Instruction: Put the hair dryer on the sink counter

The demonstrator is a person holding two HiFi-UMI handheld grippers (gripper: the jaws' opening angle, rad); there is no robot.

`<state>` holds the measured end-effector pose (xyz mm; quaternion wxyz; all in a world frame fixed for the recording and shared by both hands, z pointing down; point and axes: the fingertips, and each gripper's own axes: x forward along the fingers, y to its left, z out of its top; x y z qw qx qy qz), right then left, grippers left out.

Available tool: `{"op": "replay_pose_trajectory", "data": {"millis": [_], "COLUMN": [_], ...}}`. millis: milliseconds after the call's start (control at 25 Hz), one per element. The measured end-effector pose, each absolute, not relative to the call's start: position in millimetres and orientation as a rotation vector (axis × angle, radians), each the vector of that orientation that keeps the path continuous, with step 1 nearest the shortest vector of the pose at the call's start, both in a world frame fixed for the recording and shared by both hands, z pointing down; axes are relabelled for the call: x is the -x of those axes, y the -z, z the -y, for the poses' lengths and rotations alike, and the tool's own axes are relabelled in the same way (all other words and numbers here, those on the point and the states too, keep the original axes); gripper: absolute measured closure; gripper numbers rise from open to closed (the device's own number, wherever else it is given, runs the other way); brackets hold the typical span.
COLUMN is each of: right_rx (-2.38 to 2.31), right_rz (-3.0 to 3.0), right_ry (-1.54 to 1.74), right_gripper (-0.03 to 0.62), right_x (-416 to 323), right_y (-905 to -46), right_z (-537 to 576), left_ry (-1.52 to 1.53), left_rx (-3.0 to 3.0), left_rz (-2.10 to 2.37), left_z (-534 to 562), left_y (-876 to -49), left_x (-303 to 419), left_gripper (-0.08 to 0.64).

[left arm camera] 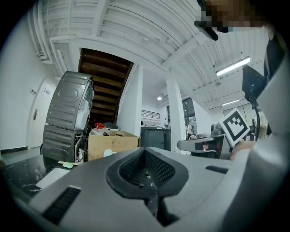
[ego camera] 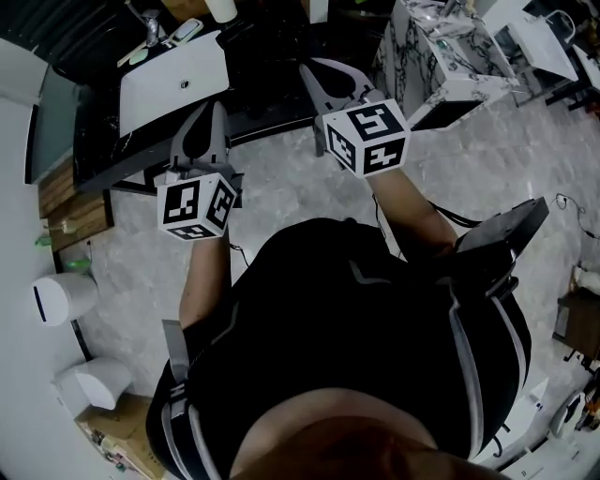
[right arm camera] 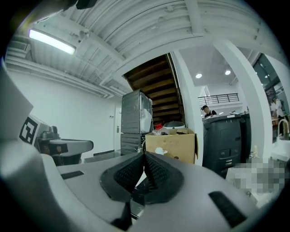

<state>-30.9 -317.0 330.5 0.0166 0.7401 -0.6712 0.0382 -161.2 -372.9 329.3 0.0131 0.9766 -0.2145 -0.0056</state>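
No hair dryer shows in any view. The white sink (ego camera: 173, 80) sits in a black counter (ego camera: 103, 150) at the upper left of the head view, with a faucet (ego camera: 150, 23) behind it. My left gripper (ego camera: 208, 111) is held up over the counter's front edge, jaws together with nothing between them (left arm camera: 146, 153). My right gripper (ego camera: 317, 73) is raised further right, beside the sink. Its pads meet at the tip and hold nothing (right arm camera: 144, 156).
A marble-patterned cabinet (ego camera: 441, 56) stands at the upper right on the grey tiled floor (ego camera: 281, 187). White bins (ego camera: 61, 298) line the left wall. A cardboard box (right arm camera: 171, 144), stacked grey machines (left arm camera: 68, 118) and a dark bin (right arm camera: 224, 142) stand beyond the counter.
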Motion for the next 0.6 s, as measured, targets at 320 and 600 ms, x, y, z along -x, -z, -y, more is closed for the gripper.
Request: {"op": "replay_pose_trajectory", "data": {"millis": [320, 600], "right_rx": [-2.266, -2.245], "right_rz": [2.124, 2.139], "right_ry": [-0.099, -0.095], "right_gripper": [0.568, 0.568], "right_x": [15.8, 15.4], "right_y": [-325.0, -324.9], "right_z": [299.3, 290.7], "left_ry": [0.007, -0.005], "left_rx": [-3.032, -3.021], "left_rz": [0.727, 0.752], "left_z": [351.2, 339.3], "left_y": [-330.5, -333.5], "left_x": [142.1, 141.1], "left_gripper": [0.558, 0.558]}}
